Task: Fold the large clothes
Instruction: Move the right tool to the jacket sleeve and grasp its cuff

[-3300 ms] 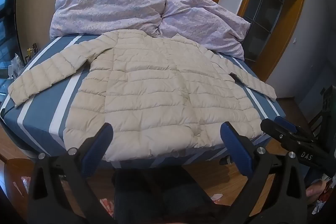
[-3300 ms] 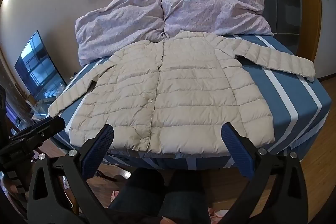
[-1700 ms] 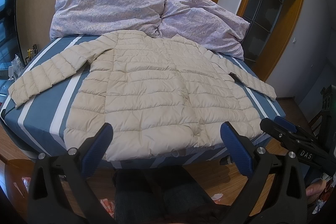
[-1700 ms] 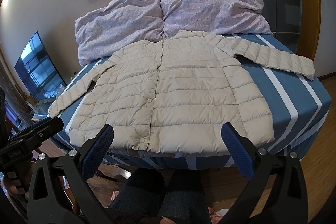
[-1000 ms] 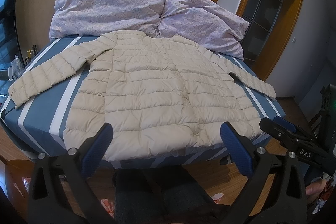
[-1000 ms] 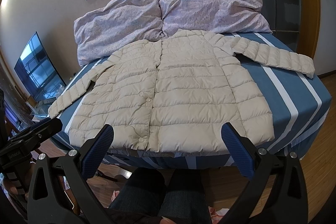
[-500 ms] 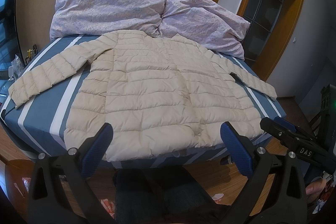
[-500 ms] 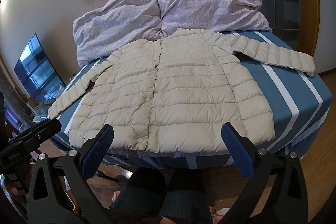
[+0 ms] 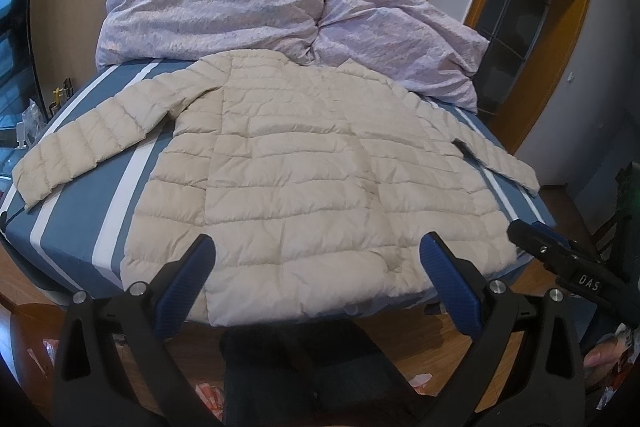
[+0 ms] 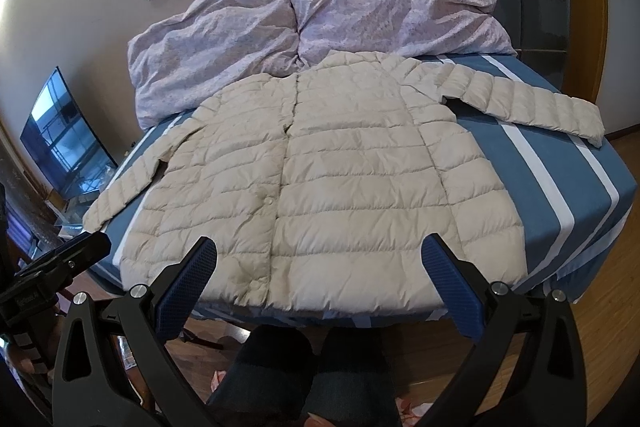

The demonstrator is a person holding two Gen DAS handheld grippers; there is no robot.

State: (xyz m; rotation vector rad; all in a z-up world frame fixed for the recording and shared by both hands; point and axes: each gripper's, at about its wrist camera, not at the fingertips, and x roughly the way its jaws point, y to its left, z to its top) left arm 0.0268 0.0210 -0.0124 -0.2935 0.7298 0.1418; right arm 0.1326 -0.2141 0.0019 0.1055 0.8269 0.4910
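A cream quilted puffer jacket [image 9: 304, 163] lay flat and front-up on a bed [image 9: 80, 227] covered by a blue sheet with white stripes. Its body filled the middle of both wrist views, with the collar toward 12 o'clock and the hem toward 6 o'clock at the foot edge of the bed. Both sleeves were spread outward, one reaching toward 9 o'clock and the other toward 3 o'clock. Two lilac pillows [image 10: 320, 15] rested against the wall at 12 o'clock, touching the jacket's collar.

The left gripper [image 9: 318, 267] was held level in front of the bed's foot, pointing at the jacket's hem, with its blue-padded fingers [image 9: 188, 283] spread wide apart and holding nothing. The right gripper [image 10: 318, 267] was held in the same pose beside it, also spread wide and empty, aimed at the hem near the buttoned front. Neither touched the jacket.

In each view the other gripper showed at the frame's edge, at about 4 o'clock from the left camera and 8 o'clock from the right. The person's legs [image 10: 304, 375] in dark trousers stood at 6 o'clock on a wooden floor [image 10: 580, 339]. A television screen [image 10: 64, 135] sat at 9 o'clock in the right view.
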